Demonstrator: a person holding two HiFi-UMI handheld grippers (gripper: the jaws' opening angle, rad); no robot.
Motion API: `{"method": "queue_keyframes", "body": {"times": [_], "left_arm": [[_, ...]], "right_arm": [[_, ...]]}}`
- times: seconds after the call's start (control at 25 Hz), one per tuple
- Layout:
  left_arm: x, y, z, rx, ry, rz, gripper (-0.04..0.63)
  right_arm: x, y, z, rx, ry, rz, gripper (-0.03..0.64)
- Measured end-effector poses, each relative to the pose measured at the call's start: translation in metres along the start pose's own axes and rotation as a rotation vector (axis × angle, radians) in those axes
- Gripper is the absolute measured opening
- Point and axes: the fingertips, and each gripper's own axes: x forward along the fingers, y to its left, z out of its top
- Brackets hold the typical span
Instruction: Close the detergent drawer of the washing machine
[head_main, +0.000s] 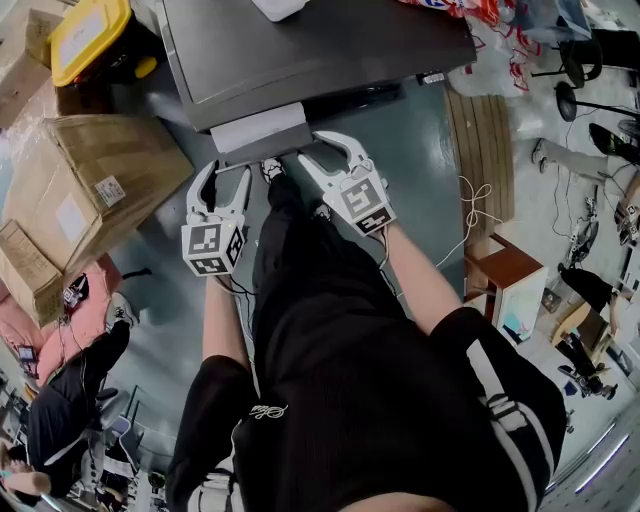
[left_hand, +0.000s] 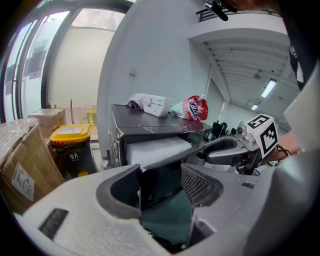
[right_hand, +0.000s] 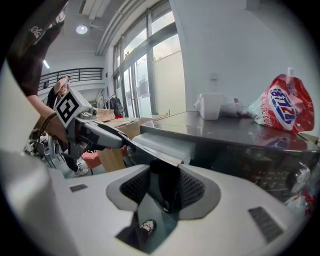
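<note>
Detergent drawer open, head view its top, gripper views its dark front

Cluttered workshop hall: cartons, cables

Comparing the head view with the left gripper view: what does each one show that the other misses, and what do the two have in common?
Only the head view: the person's black trousers and a small wooden table off to the right.
Only the left gripper view: the tall window behind the machine and a ceiling light.
Both: the detergent drawer standing pulled out, the yellow-lidded bin, the cardboard box and the right gripper close by the drawer.
</note>
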Motion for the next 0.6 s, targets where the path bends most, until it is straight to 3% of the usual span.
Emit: {"method": "queue_keyframes", "body": {"times": [0.6], "left_arm": [[0.0069, 0.0060, 0.0055, 0.002, -0.002, 0.003, 0.259]], "right_arm": [[0.0075, -0.0065, 0.0044, -0.002, -0.005, -0.003, 0.168]]}}
